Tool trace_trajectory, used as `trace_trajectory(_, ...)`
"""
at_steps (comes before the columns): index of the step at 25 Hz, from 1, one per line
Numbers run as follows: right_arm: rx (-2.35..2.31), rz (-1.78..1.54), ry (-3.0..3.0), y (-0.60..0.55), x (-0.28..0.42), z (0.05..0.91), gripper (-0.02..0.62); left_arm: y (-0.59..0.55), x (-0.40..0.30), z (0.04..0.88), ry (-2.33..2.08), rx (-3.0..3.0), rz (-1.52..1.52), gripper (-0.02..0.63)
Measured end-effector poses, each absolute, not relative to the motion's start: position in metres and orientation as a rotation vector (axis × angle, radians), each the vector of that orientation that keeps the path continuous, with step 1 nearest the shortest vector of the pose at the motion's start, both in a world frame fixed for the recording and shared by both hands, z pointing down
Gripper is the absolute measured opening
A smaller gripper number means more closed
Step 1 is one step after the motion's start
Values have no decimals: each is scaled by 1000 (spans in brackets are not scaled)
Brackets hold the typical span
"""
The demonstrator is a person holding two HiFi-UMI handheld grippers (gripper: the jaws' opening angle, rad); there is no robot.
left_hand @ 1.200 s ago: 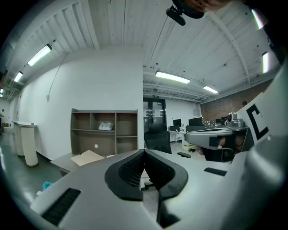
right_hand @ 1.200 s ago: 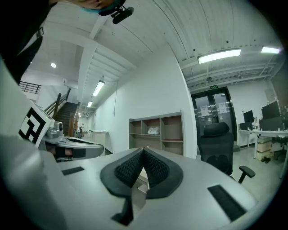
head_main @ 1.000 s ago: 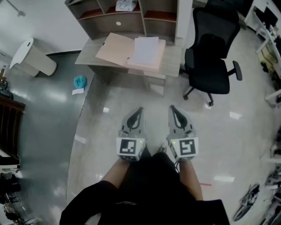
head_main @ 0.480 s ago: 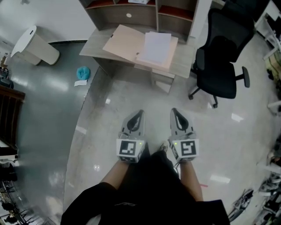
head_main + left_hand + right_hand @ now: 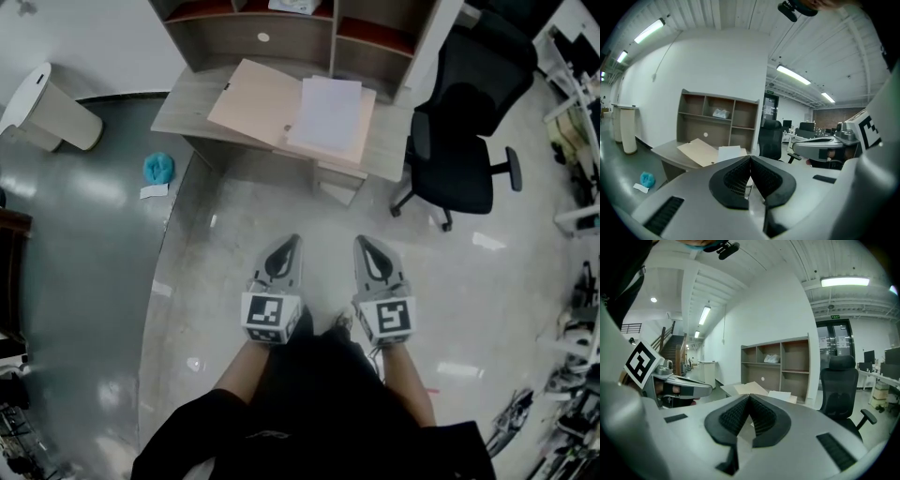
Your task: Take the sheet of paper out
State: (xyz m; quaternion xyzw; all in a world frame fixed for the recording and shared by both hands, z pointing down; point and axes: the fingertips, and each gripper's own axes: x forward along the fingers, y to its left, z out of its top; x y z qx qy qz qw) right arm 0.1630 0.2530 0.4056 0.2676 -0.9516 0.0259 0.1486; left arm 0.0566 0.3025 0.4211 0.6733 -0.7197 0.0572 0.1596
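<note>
A white sheet of paper (image 5: pixel 324 113) lies on an open beige folder (image 5: pixel 264 108) on the grey desk (image 5: pixel 183 105) ahead of me. From the left gripper view the paper (image 5: pixel 730 152) and the folder (image 5: pixel 699 152) show on the desk; from the right gripper view, the paper (image 5: pixel 779 394) and the folder (image 5: pixel 749 389). Both grippers hang over the floor, well short of the desk. My left gripper (image 5: pixel 293 240) is shut and holds nothing. My right gripper (image 5: pixel 361 240) is shut too, with nothing in it.
A black office chair (image 5: pixel 461 141) stands right of the desk. A shelf unit (image 5: pixel 291 28) rises behind the desk. A white bin (image 5: pixel 45 110) and a teal cloth (image 5: pixel 158 169) sit on the floor at the left. Shiny floor (image 5: pixel 319 211) lies between me and the desk.
Both grippers stay shut and side by side. The view has shifted: the desk with folder and paper now sits a little larger and more central, and the chair has moved right.
</note>
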Motion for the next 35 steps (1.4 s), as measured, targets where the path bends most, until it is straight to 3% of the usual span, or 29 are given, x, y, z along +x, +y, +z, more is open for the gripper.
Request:
trace_trajectory(19, 932, 70, -2619, 224, 51, 411, 17, 268, -39, 439, -1811, 2091, 184, 43)
trace_trajectory(35, 1045, 255, -2601, 201, 48, 433, 17, 239, -46, 464, -1691, 2114, 226, 43)
